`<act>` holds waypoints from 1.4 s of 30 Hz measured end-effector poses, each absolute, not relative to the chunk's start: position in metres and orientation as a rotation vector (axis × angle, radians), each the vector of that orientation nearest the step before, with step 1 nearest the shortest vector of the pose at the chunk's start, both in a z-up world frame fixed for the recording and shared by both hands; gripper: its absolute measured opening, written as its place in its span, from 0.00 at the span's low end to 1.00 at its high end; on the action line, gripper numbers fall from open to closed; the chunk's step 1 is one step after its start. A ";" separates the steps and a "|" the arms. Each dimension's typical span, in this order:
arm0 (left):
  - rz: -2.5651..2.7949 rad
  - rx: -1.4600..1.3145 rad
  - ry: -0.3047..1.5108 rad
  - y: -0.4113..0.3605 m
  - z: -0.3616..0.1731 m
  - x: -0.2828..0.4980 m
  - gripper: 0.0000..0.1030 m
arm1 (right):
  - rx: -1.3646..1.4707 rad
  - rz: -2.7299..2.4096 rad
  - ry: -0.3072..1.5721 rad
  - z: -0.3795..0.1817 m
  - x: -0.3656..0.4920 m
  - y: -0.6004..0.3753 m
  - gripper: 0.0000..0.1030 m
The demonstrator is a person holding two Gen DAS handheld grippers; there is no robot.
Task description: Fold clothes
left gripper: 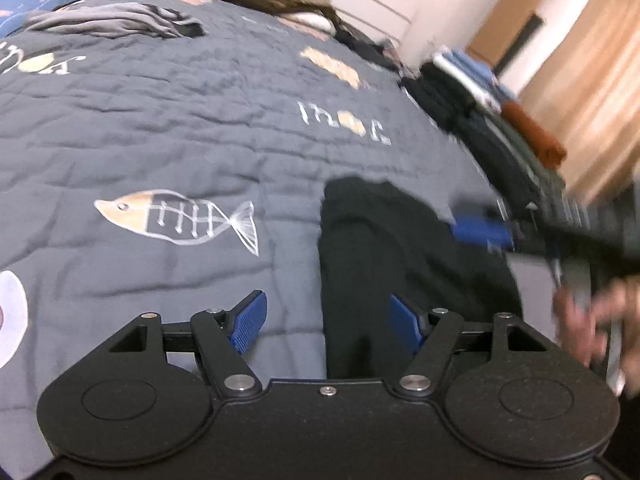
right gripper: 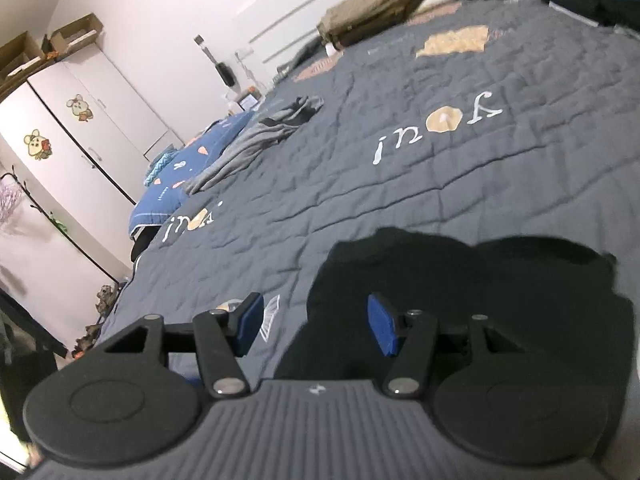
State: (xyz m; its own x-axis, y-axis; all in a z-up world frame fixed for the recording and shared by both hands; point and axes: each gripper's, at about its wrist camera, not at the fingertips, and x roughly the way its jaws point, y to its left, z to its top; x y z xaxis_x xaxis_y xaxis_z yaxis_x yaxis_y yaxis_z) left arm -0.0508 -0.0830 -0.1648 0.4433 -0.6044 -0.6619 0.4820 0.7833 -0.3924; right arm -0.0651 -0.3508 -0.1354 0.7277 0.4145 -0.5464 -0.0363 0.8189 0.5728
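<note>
step: between folds | folded black cloth garment (left gripper: 400, 248) lower centre on grey quilted bed (left gripper: 160, 128) | left tongs (left gripper: 324, 320) released, empty | right tongs (right gripper: 316, 324) released, empty | next: grasp garment edge

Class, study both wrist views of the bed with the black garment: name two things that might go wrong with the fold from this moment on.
1. Both grippers stand open with nothing gripped: the left gripper straddles the edge of the black garment, so closing may pinch the grey quilt too.
2. The right gripper looks blurred in the left view; a hasty grasp may catch only one layer and rumple the fold.
</note>
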 end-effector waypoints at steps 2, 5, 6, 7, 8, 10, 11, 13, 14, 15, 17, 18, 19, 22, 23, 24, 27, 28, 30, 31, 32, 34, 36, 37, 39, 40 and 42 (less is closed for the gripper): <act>-0.695 -0.114 0.891 -0.087 -0.169 -0.058 0.64 | 0.585 0.296 0.754 -0.137 -0.046 -0.350 0.56; -0.707 -0.069 0.894 -0.090 -0.171 -0.064 0.65 | 0.512 0.303 0.782 -0.135 -0.027 -0.340 0.56; -0.706 -0.062 0.892 -0.090 -0.171 -0.065 0.65 | 0.469 0.301 0.778 -0.132 -0.022 -0.337 0.56; -0.706 -0.059 0.892 -0.089 -0.171 -0.065 0.65 | 0.426 0.290 0.777 -0.130 -0.018 -0.334 0.56; -0.703 -0.061 0.891 -0.089 -0.170 -0.064 0.65 | 0.376 0.268 0.771 -0.128 -0.016 -0.332 0.56; -0.701 -0.063 0.888 -0.089 -0.169 -0.063 0.65 | 0.265 0.232 0.767 -0.127 -0.010 -0.325 0.57; -0.701 -0.062 0.885 -0.089 -0.168 -0.063 0.65 | 0.204 0.219 0.770 -0.128 -0.006 -0.320 0.57; -0.704 -0.060 0.882 -0.090 -0.167 -0.063 0.65 | 0.092 0.212 0.767 -0.131 -0.001 -0.309 0.57; -0.707 -0.056 0.881 -0.091 -0.167 -0.063 0.65 | 0.042 0.233 0.760 -0.134 0.002 -0.302 0.57; -0.711 -0.052 0.881 -0.092 -0.167 -0.063 0.65 | 0.002 0.256 0.761 -0.136 0.004 -0.297 0.57; -0.710 -0.049 0.880 -0.093 -0.167 -0.062 0.65 | -0.079 0.301 0.761 -0.142 0.009 -0.285 0.57; -0.708 -0.050 0.881 -0.093 -0.167 -0.061 0.65 | -0.104 0.311 0.764 -0.144 0.012 -0.282 0.57; -0.706 -0.051 0.882 -0.092 -0.168 -0.061 0.65 | -0.129 0.320 0.766 -0.146 0.015 -0.279 0.57; -0.698 -0.056 0.883 -0.091 -0.168 -0.059 0.65 | -0.158 0.324 0.782 -0.153 0.023 -0.278 0.57; -0.696 -0.058 0.882 -0.091 -0.168 -0.058 0.65 | -0.149 0.323 0.789 -0.156 0.025 -0.279 0.57; -0.695 -0.061 0.882 -0.091 -0.168 -0.057 0.65 | -0.136 0.329 0.791 -0.159 0.026 -0.281 0.56; -0.690 -0.067 0.882 -0.090 -0.167 -0.056 0.65 | -0.119 0.342 0.795 -0.166 0.026 -0.281 0.46; -0.687 -0.067 0.882 -0.090 -0.167 -0.055 0.65 | -0.121 0.344 0.792 -0.168 0.025 -0.281 0.39; -0.684 -0.064 0.883 -0.091 -0.167 -0.055 0.65 | -0.113 0.357 0.798 -0.170 0.025 -0.279 0.21; -0.685 -0.063 0.882 -0.091 -0.167 -0.055 0.65 | -0.100 0.355 0.794 -0.169 0.025 -0.279 0.18; -0.685 -0.062 0.881 -0.091 -0.167 -0.056 0.65 | -0.066 0.351 0.792 -0.168 0.026 -0.280 0.16; -0.687 -0.060 0.880 -0.090 -0.166 -0.057 0.65 | 0.007 0.340 0.789 -0.166 0.028 -0.286 0.13; -0.689 -0.057 0.880 -0.090 -0.166 -0.057 0.65 | 0.075 0.329 0.768 -0.164 0.029 -0.295 0.12; -0.690 -0.055 0.879 -0.090 -0.166 -0.058 0.65 | 0.099 0.320 0.753 -0.163 0.029 -0.299 0.12; -0.695 -0.052 0.883 -0.090 -0.167 -0.058 0.65 | 0.140 0.317 0.730 -0.164 0.029 -0.303 0.12; -0.697 -0.050 0.886 -0.091 -0.167 -0.058 0.65 | 0.157 0.325 0.723 -0.165 0.030 -0.305 0.12; -0.707 -0.040 0.899 -0.093 -0.169 -0.059 0.65 | 0.166 0.338 0.728 -0.169 0.031 -0.305 0.15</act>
State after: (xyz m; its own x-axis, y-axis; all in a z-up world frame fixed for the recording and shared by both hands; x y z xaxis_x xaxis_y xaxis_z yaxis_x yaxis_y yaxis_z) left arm -0.0590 -0.0926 -0.1687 0.4142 -0.5785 -0.7027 0.5460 0.7756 -0.3167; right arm 0.0311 -0.3045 -0.1691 0.6959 0.3584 -0.6223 -0.2441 0.9330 0.2644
